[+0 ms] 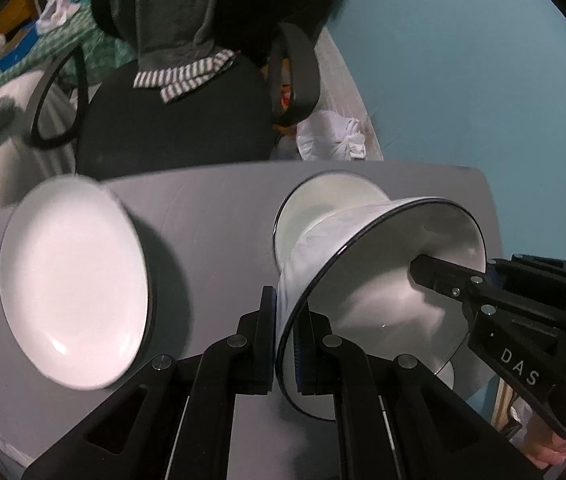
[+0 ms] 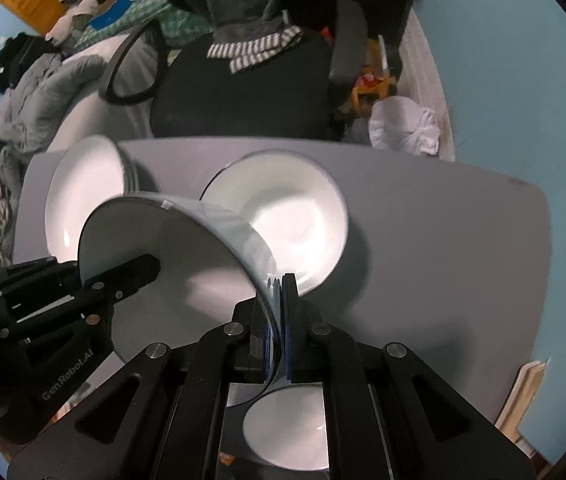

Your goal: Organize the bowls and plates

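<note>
A white bowl with a black rim (image 1: 383,300) hangs tilted above the grey table (image 1: 211,232), held from both sides. My left gripper (image 1: 287,340) is shut on its left rim and my right gripper (image 2: 279,320) is shut on the opposite rim. The same held bowl (image 2: 187,280) fills the middle of the right wrist view, with the left gripper (image 2: 145,268) reaching over its far edge. The right gripper (image 1: 423,276) shows inside the bowl in the left wrist view. A second white bowl (image 2: 295,216) rests on the table behind. A stack of white plates (image 1: 75,280) sits at the left. A third bowl (image 2: 287,432) lies below the right gripper.
A black office chair (image 2: 243,100) draped with grey and striped clothes stands close behind the table's far edge. A white bag (image 2: 407,124) lies on the floor to its right. Piled bedding and clothes (image 2: 23,120) fill the left. A teal wall (image 1: 463,80) is at the right.
</note>
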A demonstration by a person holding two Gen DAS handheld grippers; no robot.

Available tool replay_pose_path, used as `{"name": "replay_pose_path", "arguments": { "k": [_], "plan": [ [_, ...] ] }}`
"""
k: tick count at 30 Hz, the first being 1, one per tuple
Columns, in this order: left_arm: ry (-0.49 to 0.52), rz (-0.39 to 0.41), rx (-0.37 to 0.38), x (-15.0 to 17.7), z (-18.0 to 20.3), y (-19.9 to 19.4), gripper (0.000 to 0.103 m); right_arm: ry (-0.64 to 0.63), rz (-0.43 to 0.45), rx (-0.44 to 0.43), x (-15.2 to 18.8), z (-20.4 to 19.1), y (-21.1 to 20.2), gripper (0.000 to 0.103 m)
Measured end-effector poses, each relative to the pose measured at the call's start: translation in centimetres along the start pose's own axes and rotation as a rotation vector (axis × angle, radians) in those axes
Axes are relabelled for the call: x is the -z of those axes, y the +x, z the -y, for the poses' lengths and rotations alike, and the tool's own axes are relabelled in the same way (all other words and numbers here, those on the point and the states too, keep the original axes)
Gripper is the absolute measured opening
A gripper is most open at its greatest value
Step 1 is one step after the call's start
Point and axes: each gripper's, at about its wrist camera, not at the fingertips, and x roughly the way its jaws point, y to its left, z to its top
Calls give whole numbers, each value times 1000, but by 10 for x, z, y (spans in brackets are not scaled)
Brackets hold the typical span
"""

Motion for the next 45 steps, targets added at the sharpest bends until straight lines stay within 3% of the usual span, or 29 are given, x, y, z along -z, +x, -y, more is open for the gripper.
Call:
{"name": "replay_pose_path", "arguments": {
  "k": [6,24,28,33,37,40,45],
  "plan": [
    [20,-13,-12,-22,7,12,7,24,-6,11,-16,16,5,6],
    [27,-40,-61,-28,14,26,7,54,-73,-6,-31,33,32,6],
    [22,-49,-76,-31,13,30,9,60,-73,27,-33,35,30,15],
    [16,-73,-79,-31,10,38,9,64,-73,15,-39,39,26,16],
    [3,-73,-100,-27,8,38,21,53,-63,20,-39,38,23,18],
    [2,-36,-125,-23,7,29,36,45,-35,45,-37,38,18,40],
    [17,17,-139,-18,8,9,44,20,12,101,-32,35,7,49]
  ]
}}
